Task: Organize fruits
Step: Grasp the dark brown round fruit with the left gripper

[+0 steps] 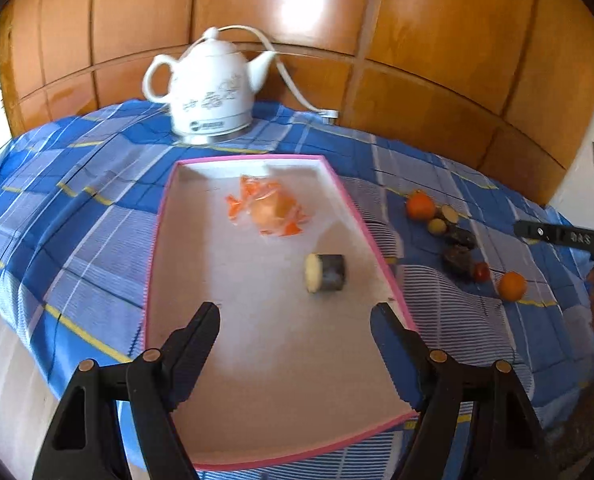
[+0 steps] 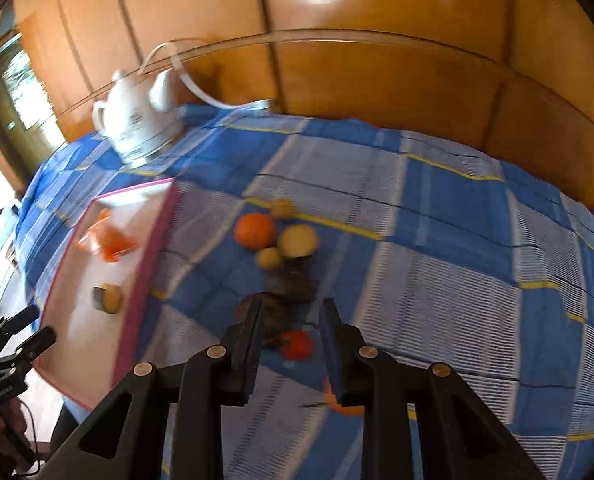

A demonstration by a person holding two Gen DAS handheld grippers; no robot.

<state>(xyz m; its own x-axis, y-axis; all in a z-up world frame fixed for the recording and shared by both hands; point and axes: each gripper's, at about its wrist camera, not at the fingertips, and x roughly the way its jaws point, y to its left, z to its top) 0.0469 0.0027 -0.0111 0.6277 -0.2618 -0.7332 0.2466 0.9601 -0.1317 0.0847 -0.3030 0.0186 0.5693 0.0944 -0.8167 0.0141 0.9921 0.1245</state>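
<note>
Tray (image 1: 381, 256): shallow rectangular box lid, pink rim and white matte floor, lying on the tablecloth in front of the kettle.
Tray contents: a cut cylindrical piece (image 1: 326, 279) with dark skin and pale face, lying on its side near the right rim; behind it a crinkled orange-and-clear wrapper (image 1: 268, 209) around a pale round item.
Loose fruit: a row on the cloth right of the tray, outside it, comprising an orange (image 2: 254, 230), a halved pale fruit (image 2: 298, 241), a small yellow round fruit (image 2: 268, 258), two dark rough-skinned pieces (image 2: 295, 282), a small red tomato-like fruit (image 2: 298, 345), and a second orange (image 1: 512, 285) at the near end.
Left gripper (image 1: 295, 312): black jaws spread wide over the near half of the tray, nothing between them.
Right gripper (image 2: 291, 312): jaws drawn narrow with nothing gripped, poised above the red fruit and the nearer dark piece; picture blurred.
Kettle (image 1: 213, 94): glossy white ceramic, floral print, metal base, white cord (image 1: 293, 80) trailing along the wall.
Tablecloth (image 1: 77, 184): blue-and-white check with thin yellow lines, slightly rumpled.
Backdrop: polished orange-brown wooden panelling (image 1: 437, 40).
Obstructions: the tray's right rim stands between the loose fruit and the tray floor.
</note>
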